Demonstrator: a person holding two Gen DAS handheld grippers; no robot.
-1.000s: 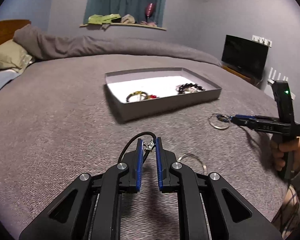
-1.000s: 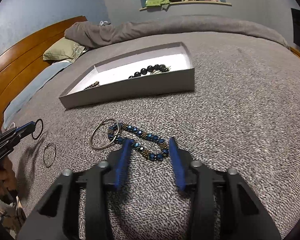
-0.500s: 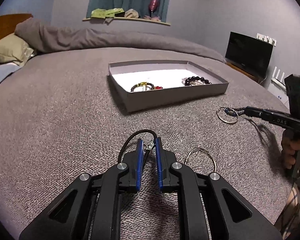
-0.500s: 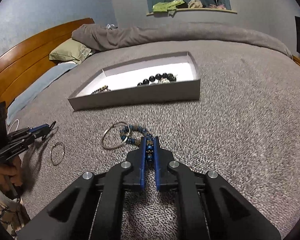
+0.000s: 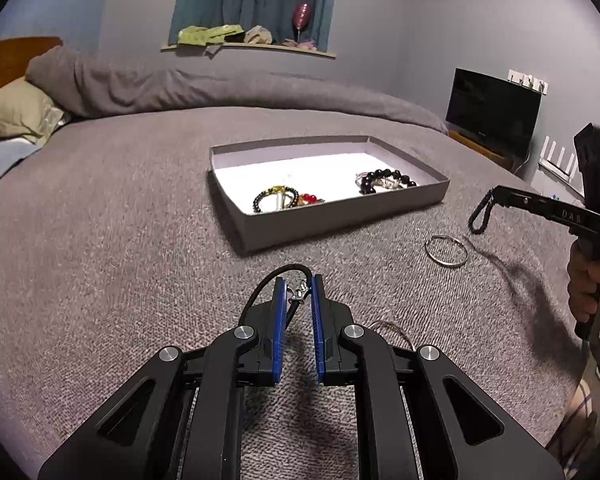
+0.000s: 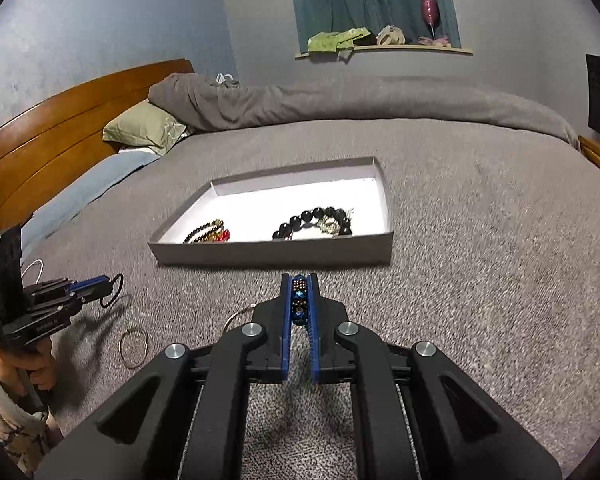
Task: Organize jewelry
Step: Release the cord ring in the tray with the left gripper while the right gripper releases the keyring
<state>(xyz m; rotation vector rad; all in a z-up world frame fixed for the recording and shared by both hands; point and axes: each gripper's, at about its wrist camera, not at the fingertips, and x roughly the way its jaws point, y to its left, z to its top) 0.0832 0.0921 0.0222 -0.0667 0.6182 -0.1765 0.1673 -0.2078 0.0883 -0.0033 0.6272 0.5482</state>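
My left gripper (image 5: 299,286) is shut on the silver clasp of a black cord bracelet (image 5: 268,280), held just above the grey bedspread. My right gripper (image 6: 299,280) is shut on a blue beaded bracelet (image 6: 299,300), which hangs off the bed in the left wrist view (image 5: 479,216). Ahead of both lies the shallow grey tray (image 5: 340,216), holding a black bead bracelet (image 5: 384,178) and a dark bracelet with yellow and red beads (image 5: 276,198). One silver ring (image 5: 446,251) lies on the bed below the right gripper (image 5: 494,194). Another silver ring (image 6: 133,342) lies near the left gripper (image 6: 108,282).
A rolled grey duvet (image 6: 340,104) and a green pillow (image 6: 144,130) lie at the far side, against a wooden headboard (image 6: 60,128). A dark screen (image 5: 494,114) stands to the right of the bed. A person's hand (image 5: 588,288) grips each handle.
My right gripper closed on the blue beaded bracelet and lifted it off the bedspread, leaving the silver ring behind. My left gripper kept its hold on the black cord bracelet.
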